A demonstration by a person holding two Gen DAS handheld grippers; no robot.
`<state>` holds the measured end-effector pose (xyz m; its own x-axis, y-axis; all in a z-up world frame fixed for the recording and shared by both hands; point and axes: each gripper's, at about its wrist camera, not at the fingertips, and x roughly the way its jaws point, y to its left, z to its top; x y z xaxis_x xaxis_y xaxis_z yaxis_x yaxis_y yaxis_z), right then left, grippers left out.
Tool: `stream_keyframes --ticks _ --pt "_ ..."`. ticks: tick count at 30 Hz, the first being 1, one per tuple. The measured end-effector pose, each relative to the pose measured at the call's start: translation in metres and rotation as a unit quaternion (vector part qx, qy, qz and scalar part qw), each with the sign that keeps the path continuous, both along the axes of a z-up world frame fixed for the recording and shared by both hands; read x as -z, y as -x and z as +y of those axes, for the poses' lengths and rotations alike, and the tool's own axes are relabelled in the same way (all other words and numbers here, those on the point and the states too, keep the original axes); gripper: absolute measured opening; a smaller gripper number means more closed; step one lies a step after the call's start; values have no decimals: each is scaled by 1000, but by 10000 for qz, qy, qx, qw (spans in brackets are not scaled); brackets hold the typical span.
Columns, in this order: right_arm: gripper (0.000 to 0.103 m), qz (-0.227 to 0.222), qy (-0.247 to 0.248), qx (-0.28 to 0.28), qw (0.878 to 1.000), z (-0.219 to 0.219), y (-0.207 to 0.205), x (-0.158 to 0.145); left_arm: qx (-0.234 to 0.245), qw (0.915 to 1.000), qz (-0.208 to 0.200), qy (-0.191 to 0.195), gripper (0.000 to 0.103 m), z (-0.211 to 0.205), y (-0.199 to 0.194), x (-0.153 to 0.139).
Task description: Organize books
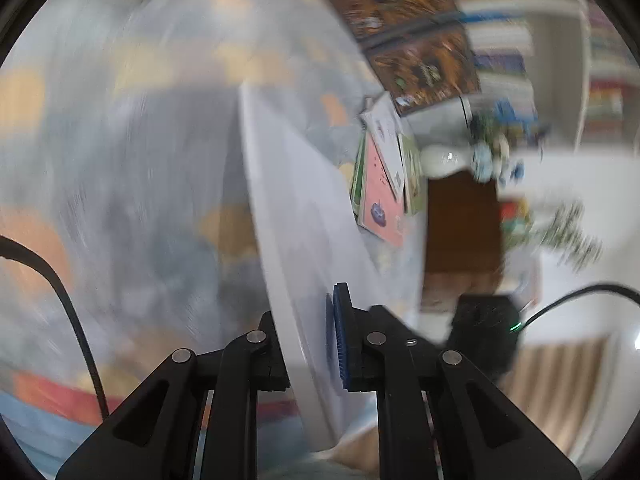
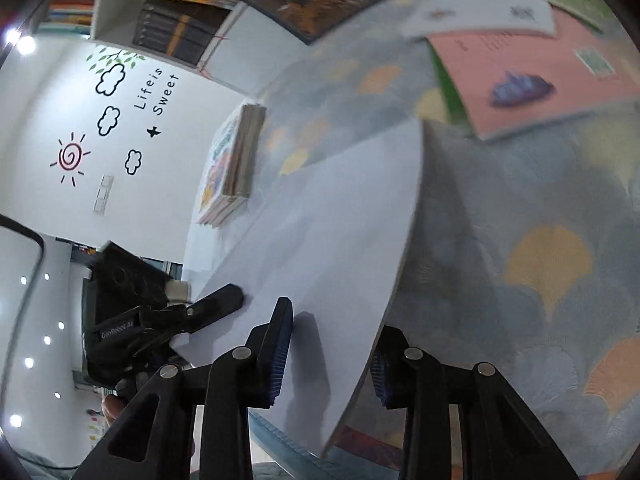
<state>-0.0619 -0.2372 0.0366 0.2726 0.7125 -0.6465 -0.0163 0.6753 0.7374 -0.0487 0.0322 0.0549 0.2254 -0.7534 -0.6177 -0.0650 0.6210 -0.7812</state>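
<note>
A thin white book is held up off the patterned cloth, tilted on edge. My left gripper is shut on the white book at its near edge. In the right wrist view the same white book lies between my right gripper's fingers, which look apart around its near corner; the left gripper clamps its left edge. A pink book lies in a loose pile with white and green books. Dark brown books lie beyond. A neat stack of books sits at the cloth's far edge.
The grey cloth with orange and yellow fan shapes covers the surface. A shelf of book spines stands behind. A white vase and small plants stand near the pile. A decorated white wall is at left.
</note>
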Motion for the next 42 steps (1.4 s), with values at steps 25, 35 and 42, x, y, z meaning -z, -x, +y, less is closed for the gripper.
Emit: stream_keyframes --ticks 25,35,42 --pt "37 -1257 118 -601 9902 191 -119 -86 11 9828 -1795 -425 15 179 -104 -80" --pt "37 -969 364 -866 9908 295 -183 -58 -478 9892 -1346 -318 16 270 -154 -32" --pt "37 -497 266 -756 9955 314 -210 -35 -461 9911 -1214 -305 16 283 -177 -13"
